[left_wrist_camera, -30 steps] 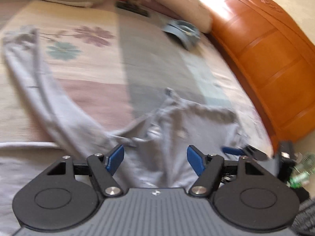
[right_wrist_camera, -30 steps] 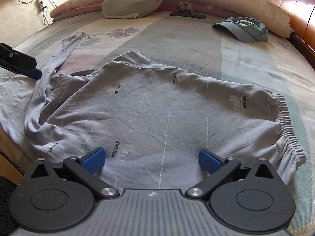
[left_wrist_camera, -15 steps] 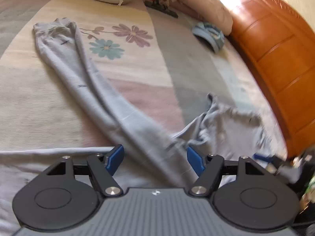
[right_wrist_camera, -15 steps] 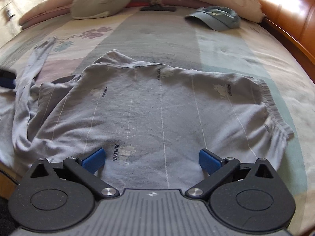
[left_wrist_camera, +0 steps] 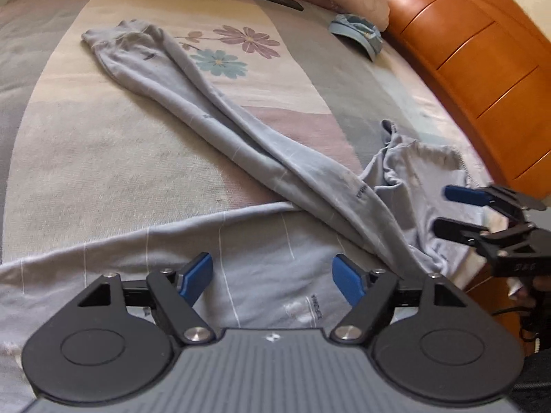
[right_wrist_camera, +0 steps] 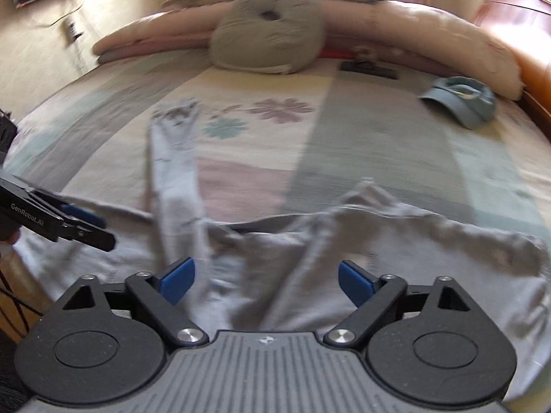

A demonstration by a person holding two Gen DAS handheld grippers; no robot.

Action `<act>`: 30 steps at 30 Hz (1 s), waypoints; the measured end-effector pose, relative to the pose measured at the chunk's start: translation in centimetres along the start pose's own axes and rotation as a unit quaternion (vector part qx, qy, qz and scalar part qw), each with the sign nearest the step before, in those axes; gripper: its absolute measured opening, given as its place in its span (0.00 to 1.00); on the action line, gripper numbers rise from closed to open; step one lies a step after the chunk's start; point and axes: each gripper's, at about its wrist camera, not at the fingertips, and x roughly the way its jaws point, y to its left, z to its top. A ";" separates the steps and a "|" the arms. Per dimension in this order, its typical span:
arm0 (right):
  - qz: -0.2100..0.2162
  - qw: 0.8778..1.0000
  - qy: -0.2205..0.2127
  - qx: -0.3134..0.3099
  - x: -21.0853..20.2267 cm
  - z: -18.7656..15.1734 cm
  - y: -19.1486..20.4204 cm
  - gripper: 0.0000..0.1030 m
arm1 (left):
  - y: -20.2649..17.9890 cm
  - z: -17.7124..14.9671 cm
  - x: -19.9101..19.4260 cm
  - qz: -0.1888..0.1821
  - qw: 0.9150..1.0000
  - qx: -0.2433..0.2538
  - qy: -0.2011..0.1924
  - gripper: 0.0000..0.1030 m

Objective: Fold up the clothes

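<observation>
Grey sweatpants (left_wrist_camera: pixel 261 158) lie on the patterned bedspread (left_wrist_camera: pixel 86 158). One leg runs diagonally up to its cuff (left_wrist_camera: pixel 117 34) at the far left, and the other lies across the near edge. My left gripper (left_wrist_camera: pixel 272 273) hovers over that near leg with its jaws opening and nothing pinched. In the blurred right wrist view the waist part (right_wrist_camera: pixel 396 237) is rumpled. My right gripper (right_wrist_camera: pixel 266 278) hangs above the crumpled cloth with its jaws closing and the pads clear of the fabric. Each gripper shows in the other's view: the right gripper (left_wrist_camera: pixel 444 210) and the left gripper (right_wrist_camera: pixel 103 230).
A grey cushion (right_wrist_camera: pixel 268 38) and long pink pillows (right_wrist_camera: pixel 430 34) line the head of the bed. A blue cap (right_wrist_camera: pixel 461 99) and a dark hair clip (right_wrist_camera: pixel 368 67) lie nearby. An orange wooden bed frame (left_wrist_camera: pixel 482 69) curves along the right side.
The left gripper slid left, so the long leg now lies fully in its view. The right gripper swung left and rose; the flat pants now look rumpled, and its fingers stand closer together.
</observation>
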 end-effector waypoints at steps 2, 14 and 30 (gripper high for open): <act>0.013 1.000 0.001 -0.010 0.4 0.7 1.3 0.71 | 0.5 0.1 -0.4 -0.001 1.000 -0.007 -0.006 0.75; 0.058 0.989 -0.005 -0.135 6.8 6.6 8.2 0.28 | 1.9 0.4 -3.1 0.061 0.997 -0.018 -0.037 0.76; 0.030 0.987 0.042 -0.151 13.3 8.5 10.0 0.08 | 3.4 -0.6 -4.6 0.042 0.994 -0.083 -0.064 0.76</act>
